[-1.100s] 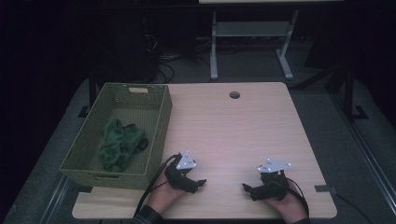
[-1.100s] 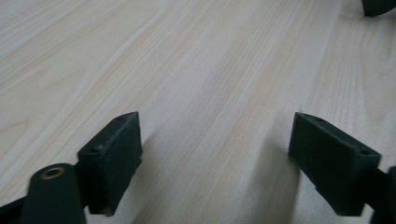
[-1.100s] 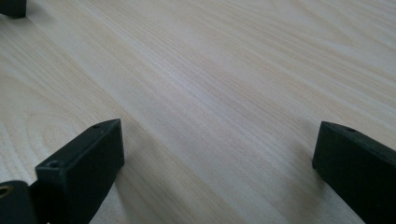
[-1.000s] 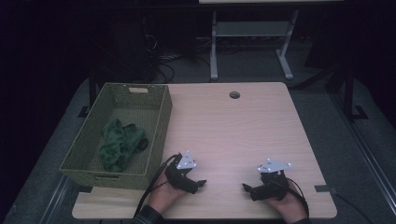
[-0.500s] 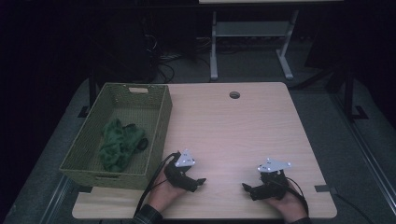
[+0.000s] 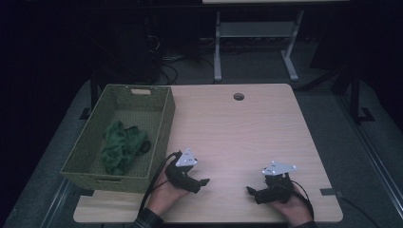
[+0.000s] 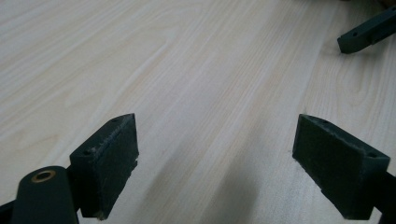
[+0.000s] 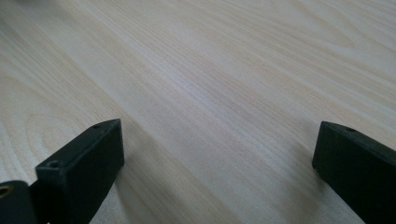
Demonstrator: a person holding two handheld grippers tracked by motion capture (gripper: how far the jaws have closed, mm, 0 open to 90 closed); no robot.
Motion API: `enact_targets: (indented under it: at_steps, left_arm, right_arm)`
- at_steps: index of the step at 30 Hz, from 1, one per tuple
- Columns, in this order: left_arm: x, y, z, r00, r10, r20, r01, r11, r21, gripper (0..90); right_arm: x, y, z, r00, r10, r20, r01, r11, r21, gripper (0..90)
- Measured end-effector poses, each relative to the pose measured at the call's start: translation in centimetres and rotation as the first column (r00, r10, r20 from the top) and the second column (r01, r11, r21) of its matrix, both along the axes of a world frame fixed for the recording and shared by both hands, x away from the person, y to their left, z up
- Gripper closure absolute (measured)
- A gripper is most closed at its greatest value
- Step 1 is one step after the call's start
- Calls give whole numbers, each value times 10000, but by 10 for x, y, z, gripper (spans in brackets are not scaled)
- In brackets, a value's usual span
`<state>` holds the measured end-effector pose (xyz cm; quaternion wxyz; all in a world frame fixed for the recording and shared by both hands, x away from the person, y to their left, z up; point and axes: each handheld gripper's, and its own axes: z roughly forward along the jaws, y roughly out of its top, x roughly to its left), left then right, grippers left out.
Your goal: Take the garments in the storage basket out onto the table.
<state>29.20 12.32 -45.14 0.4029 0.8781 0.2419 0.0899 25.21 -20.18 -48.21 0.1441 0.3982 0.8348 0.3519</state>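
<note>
– Where's the green cloth (image 6: 121, 145)?
– Bunched in the basket (image 6: 161, 124), just beside the left gripper (image 6: 202, 182).
– Grippers holding anything?
– No. Both rest low on the table (image 6: 237, 133), jaws spread wide; the right gripper (image 6: 251, 191) probably just waits, though it's dim.
</note>
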Motion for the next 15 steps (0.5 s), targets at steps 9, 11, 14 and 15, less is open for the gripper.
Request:
enact_targets:
  at_steps: [9, 11, 14, 15]
  left_arm:
    - [5, -6, 14, 9989, -451, -118, 453, 9988, 173, 137]
    - [7, -9, 22, 9985, -536, -114, 538, 9984, 170, 138]
    - [9, -10, 26, 9987, -503, -70, 503, 9987, 61, 141]
    - [11, -10, 32, 9987, -493, -84, 494, 9988, 71, 142]
  right_arm:
    - [0, 0, 0, 10000, -4, 11, 4, 10000, -2, 18]
    - [0, 0, 0, 10000, -6, 11, 6, 10000, 1, 18]
    - [0, 0, 0, 10000, -13, 7, 13, 10000, 2, 18]
    - [0, 0, 0, 10000, -16, 5, 16, 10000, 4, 18]
